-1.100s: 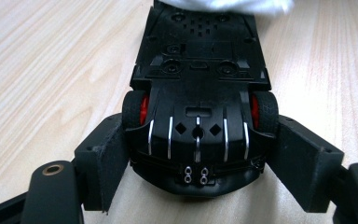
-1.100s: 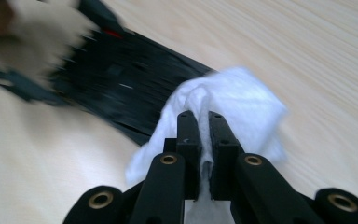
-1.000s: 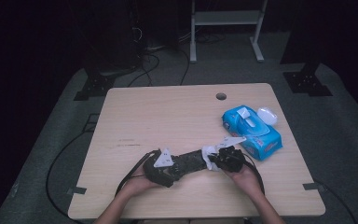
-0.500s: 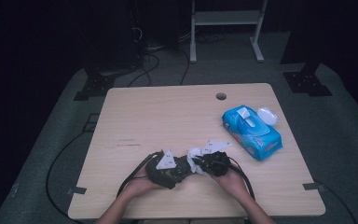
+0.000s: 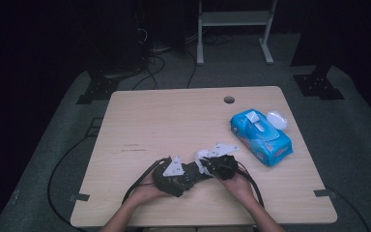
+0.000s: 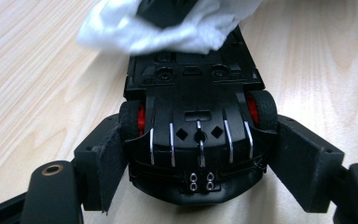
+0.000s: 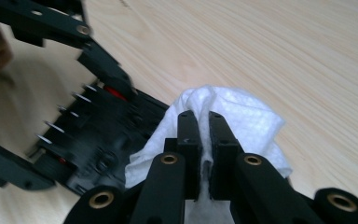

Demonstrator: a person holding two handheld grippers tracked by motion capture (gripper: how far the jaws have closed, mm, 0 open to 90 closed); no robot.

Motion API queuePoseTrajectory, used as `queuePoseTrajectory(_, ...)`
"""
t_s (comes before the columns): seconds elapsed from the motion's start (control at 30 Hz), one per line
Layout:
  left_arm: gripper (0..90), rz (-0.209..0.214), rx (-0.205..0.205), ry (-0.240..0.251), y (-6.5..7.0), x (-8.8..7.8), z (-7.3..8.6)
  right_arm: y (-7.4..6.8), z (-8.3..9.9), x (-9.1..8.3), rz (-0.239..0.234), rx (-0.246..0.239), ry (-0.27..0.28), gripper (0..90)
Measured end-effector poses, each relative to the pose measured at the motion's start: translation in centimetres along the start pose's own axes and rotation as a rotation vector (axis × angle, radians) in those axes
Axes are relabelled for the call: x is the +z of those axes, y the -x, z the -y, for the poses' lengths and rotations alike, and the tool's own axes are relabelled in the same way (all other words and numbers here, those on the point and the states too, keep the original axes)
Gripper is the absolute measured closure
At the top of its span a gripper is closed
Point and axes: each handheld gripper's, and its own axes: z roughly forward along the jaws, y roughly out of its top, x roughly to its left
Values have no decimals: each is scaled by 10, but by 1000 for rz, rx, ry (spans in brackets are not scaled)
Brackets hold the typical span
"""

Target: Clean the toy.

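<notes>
The desk [image 5: 174,121] is viewed from above and behind the person's side, looking forward and down, from well back. The toy car [image 6: 196,135] is seen very near along the left tongs [image 6: 200,163]; the white wipe [image 7: 233,121] likewise along the right tongs [image 7: 204,135]. Car and wipe are shared by all three views

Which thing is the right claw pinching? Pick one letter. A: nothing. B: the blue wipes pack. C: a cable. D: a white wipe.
D: in the right gripper view the right claw is clamped on the white wipe, beside the black toy car.
</notes>
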Motion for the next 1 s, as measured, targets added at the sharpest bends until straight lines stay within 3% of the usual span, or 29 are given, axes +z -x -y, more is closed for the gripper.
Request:
queuePoseTrajectory(0.07, 241, 0, -2, 7, 0, 0, 0, 0, 0, 0, 0, -10, 0, 849)
queuePoseTrajectory(0.2, 241, 6, -4, 15, 0, -1, 0, 21, 7, -3, 63, 59, -16, 850)
queuePoseTrajectory(0.27, 241, 6, 6, 11, 0, -1, -1, 28, 10, -5, 68, 90, -17, 850)
queuePoseTrajectory(0.33, 241, 17, 12, 10, 0, 0, 0, 24, 8, -5, 50, 85, -3, 849)
queuePoseTrajectory(0.47, 240, 33, 39, 4, 5, 2, -3, 0, -2, 1, -25, 8, 14, 845)
queuePoseTrajectory(0.53, 241, 31, 44, 2, 6, 1, -3, -5, -5, 1, -27, -23, 12, 846)
queuePoseTrajectory(0.6, 242, 36, 49, -5, 5, 0, -2, 1, -4, -1, -12, -10, -1, 846)
queuePoseTrajectory(0.7, 242, 34, 31, 6, 4, 0, -2, 22, 7, -6, 51, 54, -20, 847)
queuePoseTrajectory(0.8, 243, 25, 43, -17, 3, 0, -1, 40, 17, -15, 87, 106, -37, 848)
queuePoseTrajectory(0.9, 244, 23, 44, -29, 2, 1, 0, 43, 20, -19, 80, 130, -30, 848)
queuePoseTrajectory(1.0, 244, 22, 36, -28, 2, 1, 0, 34, 15, -17, 60, 94, -21, 847)
